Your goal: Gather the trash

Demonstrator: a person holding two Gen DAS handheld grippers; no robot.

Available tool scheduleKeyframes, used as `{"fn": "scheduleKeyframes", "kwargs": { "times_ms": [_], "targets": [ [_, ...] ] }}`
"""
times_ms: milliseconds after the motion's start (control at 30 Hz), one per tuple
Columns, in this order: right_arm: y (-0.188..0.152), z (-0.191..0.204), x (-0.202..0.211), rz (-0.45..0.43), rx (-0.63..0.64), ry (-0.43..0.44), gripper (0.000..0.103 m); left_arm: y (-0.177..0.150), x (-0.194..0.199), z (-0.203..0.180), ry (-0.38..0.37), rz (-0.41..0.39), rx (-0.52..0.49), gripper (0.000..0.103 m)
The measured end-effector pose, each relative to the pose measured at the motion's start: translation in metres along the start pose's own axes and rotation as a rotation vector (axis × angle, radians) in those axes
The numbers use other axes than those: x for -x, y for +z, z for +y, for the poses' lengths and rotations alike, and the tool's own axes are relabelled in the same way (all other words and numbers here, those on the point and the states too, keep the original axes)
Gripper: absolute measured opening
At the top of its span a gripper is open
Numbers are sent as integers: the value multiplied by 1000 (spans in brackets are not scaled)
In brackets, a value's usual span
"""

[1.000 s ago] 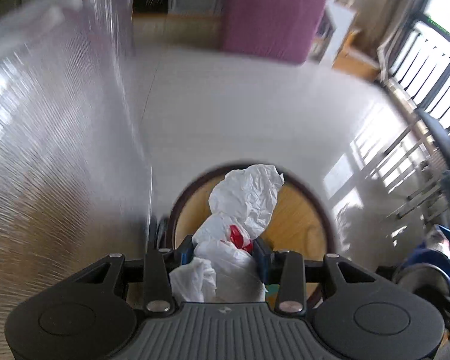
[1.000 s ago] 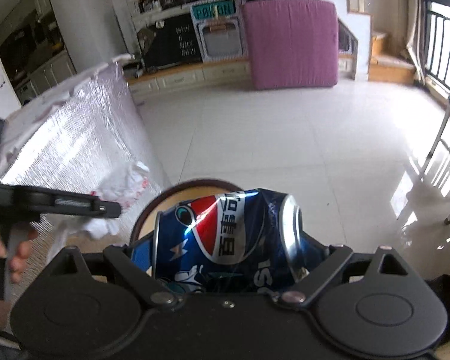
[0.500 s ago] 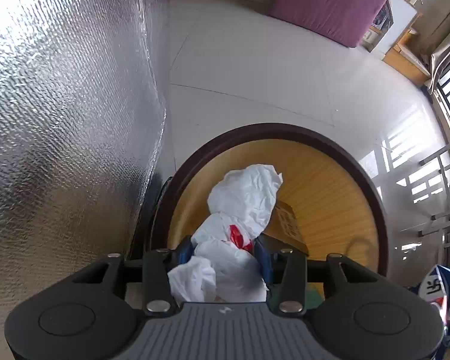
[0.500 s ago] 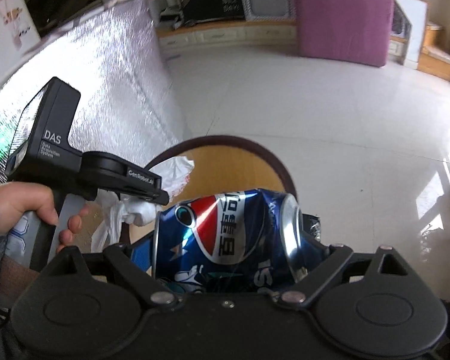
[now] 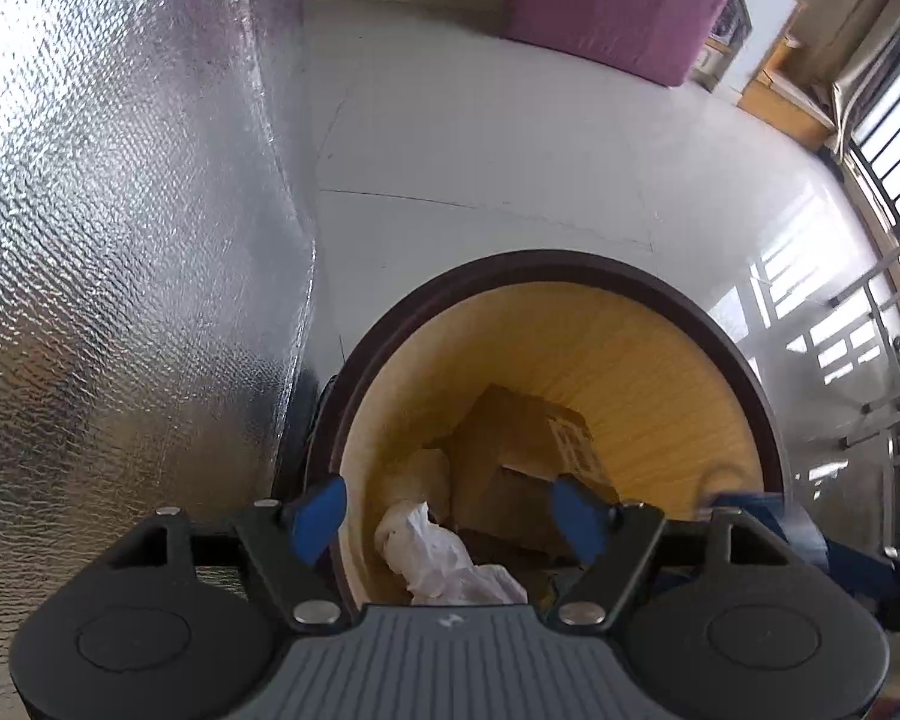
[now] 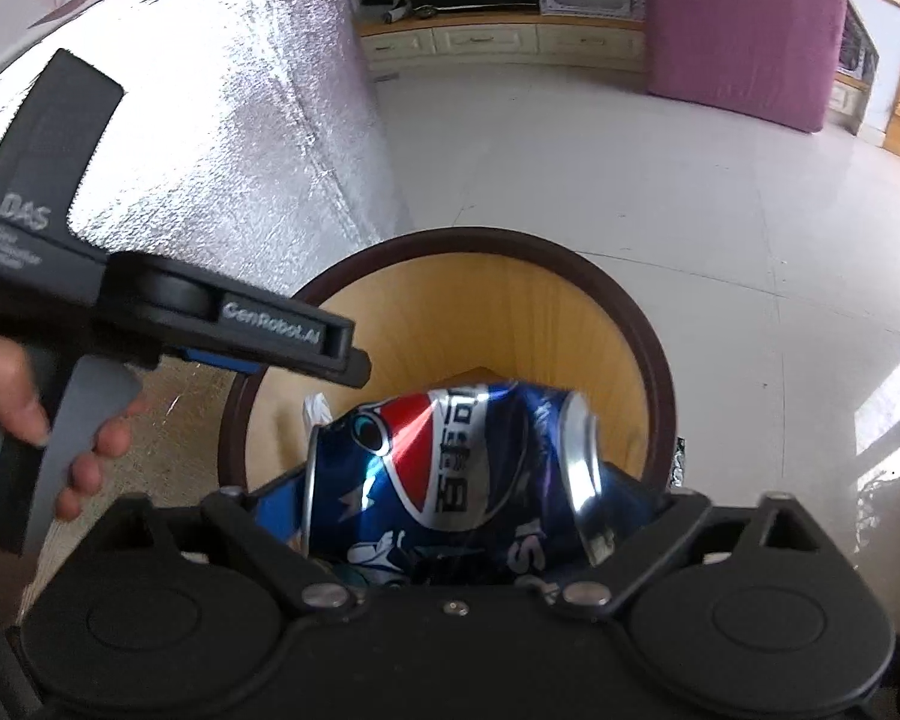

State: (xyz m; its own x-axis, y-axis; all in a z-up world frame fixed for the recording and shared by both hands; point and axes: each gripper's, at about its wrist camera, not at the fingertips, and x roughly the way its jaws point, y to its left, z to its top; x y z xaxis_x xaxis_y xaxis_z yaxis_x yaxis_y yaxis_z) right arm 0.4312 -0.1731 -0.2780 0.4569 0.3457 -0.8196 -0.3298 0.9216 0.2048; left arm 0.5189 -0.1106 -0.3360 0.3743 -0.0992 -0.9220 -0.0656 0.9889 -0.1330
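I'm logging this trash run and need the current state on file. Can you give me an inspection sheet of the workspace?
Surface: glossy pale tiled floor; no table in view.
Job's things: round bin with dark rim and wood-look inside; white crumpled plastic and cardboard box lie in it; dented Pepsi can held above it.
Clutter: nothing seen outside the bin.
Grippers: left gripper open and empty over the bin; right gripper shut on the can.
Cables: nothing seen.
Surroundings: silver foil sheet beside the bin, purple cushion, cabinets behind.
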Motion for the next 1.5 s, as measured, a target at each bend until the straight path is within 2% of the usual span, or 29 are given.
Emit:
{"fn": "scheduleKeyframes", "kwargs": {
  "times_ms": [33,167,500,800,1000,1500],
  "targets": [
    [-1,-1,-1,4,-8,-4,103,-1,1,-4,2,1,-8,76],
    [-7,-4,5,21,-7,-14,103,-3,5,-6,-1,4,-25,89],
    [-2,-10,26,48,-44,-24,103,-13,32,-6,-4,7,-49,102],
    [1,-3,59,41,-62,-71,103,-21,72,1,-6,-8,-57,103],
    [4,6,91,4,-97,-89,103,-26,110,4,-24,-41,-66,103],
    [-6,36,190,-137,-188,-186,103,-54,232,6,-80,-203,-147,103]
  ]
}}
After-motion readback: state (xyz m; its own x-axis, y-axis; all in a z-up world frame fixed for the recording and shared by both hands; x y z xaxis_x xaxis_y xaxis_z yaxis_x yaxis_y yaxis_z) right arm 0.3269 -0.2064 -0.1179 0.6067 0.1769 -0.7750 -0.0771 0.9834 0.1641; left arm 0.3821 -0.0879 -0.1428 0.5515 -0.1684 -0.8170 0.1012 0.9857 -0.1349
